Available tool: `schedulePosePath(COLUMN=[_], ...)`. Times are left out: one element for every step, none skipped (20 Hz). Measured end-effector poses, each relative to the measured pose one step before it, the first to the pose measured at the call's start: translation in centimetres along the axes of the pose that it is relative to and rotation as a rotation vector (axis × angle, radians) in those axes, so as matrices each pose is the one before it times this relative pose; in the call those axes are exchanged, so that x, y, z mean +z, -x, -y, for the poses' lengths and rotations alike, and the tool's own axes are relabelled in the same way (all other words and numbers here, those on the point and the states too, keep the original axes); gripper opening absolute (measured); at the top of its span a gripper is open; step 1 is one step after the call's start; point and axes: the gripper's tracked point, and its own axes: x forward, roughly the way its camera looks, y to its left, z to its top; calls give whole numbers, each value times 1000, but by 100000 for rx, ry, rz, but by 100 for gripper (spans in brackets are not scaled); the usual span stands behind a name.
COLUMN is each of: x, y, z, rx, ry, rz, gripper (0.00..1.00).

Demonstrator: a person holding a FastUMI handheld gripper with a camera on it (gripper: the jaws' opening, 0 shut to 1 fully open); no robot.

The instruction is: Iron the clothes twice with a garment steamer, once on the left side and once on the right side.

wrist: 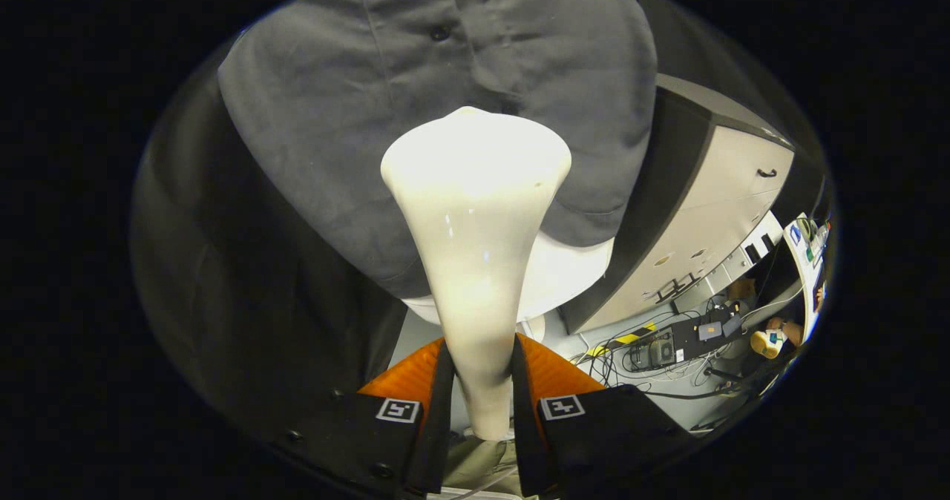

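Note:
A cream-white garment steamer (475, 211) stands up between my fingers, its narrow handle clamped by both of them and its wide head pointing away. My gripper (481, 370) is shut on that handle. Just beyond the head hangs a dark grey button-up shirt (349, 92), its button placket (438, 33) running down a little left of the head. The steamer head sits at the lower middle of the shirt, close to the cloth; whether it touches I cannot tell. Below the shirt's hem a white rounded form (564, 270) shows behind the steamer.
A beige cabinet with a dark side panel (712, 203) stands to the right of the shirt. On the pale floor beyond the right finger lie tangled cables and a black box (668, 348). A person's hand (779, 333) is at the far right.

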Motion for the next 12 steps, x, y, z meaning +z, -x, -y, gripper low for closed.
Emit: schedulePosePath(x=[426, 490, 458, 535, 481, 533, 703, 642, 860, 958, 976, 1052], y=[882, 918, 856, 845, 644, 477, 607, 618, 610, 444, 445, 445], z=[413, 456, 363, 526, 441, 540, 445, 706, 606, 749, 846, 645], rx=[-386, -502, -518, -390, -299, -296, -217, -15, 96, 25, -42, 29], ry=[-832, -870, -844, -930, -886, -807, -893, -636, -590, -636, -760, -803], rz=[1477, 1646, 1663, 1665, 1690, 1694, 1682, 1374, 1482, 1477, 1455, 1579], gripper=[45, 45, 45, 45, 45, 45, 45, 45, 45, 45, 45, 45])
